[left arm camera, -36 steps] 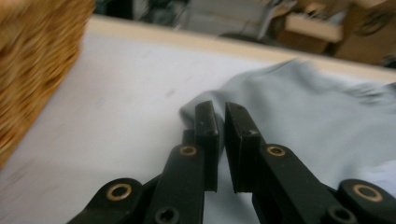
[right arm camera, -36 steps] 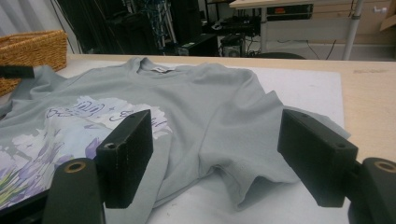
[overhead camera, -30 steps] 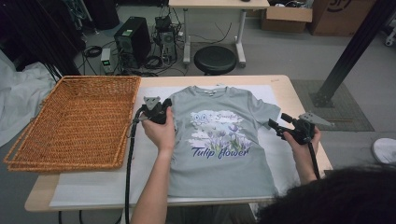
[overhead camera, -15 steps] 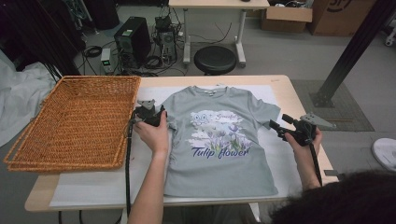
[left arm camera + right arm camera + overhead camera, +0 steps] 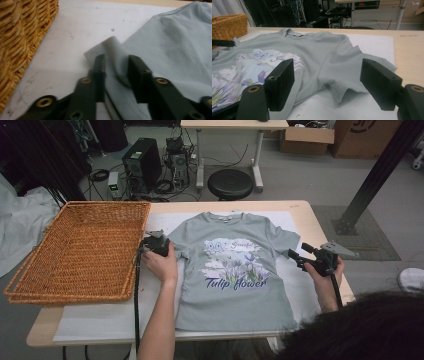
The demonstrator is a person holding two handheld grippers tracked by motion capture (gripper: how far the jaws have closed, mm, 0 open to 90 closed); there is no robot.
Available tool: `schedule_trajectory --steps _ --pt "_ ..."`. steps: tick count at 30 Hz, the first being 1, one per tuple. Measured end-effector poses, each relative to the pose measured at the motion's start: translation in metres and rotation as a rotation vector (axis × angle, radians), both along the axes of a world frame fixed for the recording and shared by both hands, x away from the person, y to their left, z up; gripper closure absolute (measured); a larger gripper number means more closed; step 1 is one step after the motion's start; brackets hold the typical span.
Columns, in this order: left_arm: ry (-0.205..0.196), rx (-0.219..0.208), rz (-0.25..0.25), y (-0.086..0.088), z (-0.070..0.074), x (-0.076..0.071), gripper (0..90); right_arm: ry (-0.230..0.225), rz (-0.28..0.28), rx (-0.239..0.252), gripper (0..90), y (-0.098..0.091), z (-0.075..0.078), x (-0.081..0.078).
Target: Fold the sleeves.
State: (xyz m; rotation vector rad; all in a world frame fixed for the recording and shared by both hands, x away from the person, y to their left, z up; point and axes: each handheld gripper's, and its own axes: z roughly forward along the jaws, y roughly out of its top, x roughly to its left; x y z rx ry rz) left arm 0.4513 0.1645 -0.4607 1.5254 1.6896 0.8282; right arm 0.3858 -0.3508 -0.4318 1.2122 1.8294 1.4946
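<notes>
**Left gripper pinched the shirt sleeve while the right one waited open**

The grey T-shirt [image 5: 235, 270] lay flat and face up on the white mat [image 5: 100, 320] in the middle of the table [image 5: 320, 220], its collar at twelve o'clock and its hem at six. The print on the chest showed purple flowers above the words "Tulip flower". Its sleeve [image 5: 113, 50] on the nine o'clock side was bunched into a raised fold rather than lying flat.

The left gripper [image 5: 116, 67] sat at that sleeve, just off the shirt's nine o'clock edge. Its jaws had just been closing, and in the left gripper view the fold of grey cloth stood up between the two black pads, which pressed on it from both sides. In the high view the person's left hand [image 5: 161, 262] covered most of this gripper.

The right gripper [image 5: 295, 256] was held at the shirt's three o'clock side, close to the other sleeve [image 5: 352, 75]. Its jaws stood wide apart with nothing between them, and the right gripper view looked across that rumpled sleeve toward the collar.

A wicker basket [image 5: 80, 250] rested at nine o'clock on the table, near the left gripper, its wall just beside the pinched sleeve. Beyond the table at twelve o'clock stood a black stool [image 5: 230, 184].
</notes>
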Motion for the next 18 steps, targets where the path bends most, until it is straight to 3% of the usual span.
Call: schedule_trajectory --steps 2,4,5,6,7,8,13,16,18 --pt "-0.002 0.011 0.0 0.0001 0.0003 -0.0004 79.1 -0.001 -0.001 0.001 28.3 -0.0007 0.0006 -0.0002" --pt "-0.005 0.029 -0.001 -0.0008 0.0008 -0.0014 80.7 -0.002 0.0 -0.003 28.8 -0.001 0.0011 -0.0004" --pt "-0.012 0.042 0.008 -0.0013 0.0014 -0.0019 77.6 -0.002 0.0 -0.002 28.8 -0.0011 0.0012 -0.0005" --pt "-0.018 0.072 0.038 -0.0022 0.0021 -0.0018 68.2 -0.003 0.001 -0.001 28.9 -0.0011 0.0011 -0.0006" --pt "-0.014 0.115 0.083 -0.003 0.003 -0.0018 50.2 -0.001 0.001 -0.001 28.8 -0.0011 0.0008 -0.0006" --pt "-0.022 0.116 0.088 -0.0021 0.0039 -0.0022 43.0 -0.001 0.001 -0.001 28.8 -0.0009 0.0006 -0.0006" --pt "-0.001 0.078 0.123 0.0 0.0047 -0.0006 43.1 0.001 0.008 0.0 28.9 0.0011 -0.0009 -0.0001" --pt "0.028 0.038 0.108 0.0019 0.0006 0.0007 48.9 0.002 0.014 -0.003 29.1 0.0019 -0.0018 0.0001" --pt "0.025 0.032 0.102 0.0019 -0.0006 0.001 51.5 0.003 0.014 0.0 29.2 0.0015 -0.0023 0.0002"
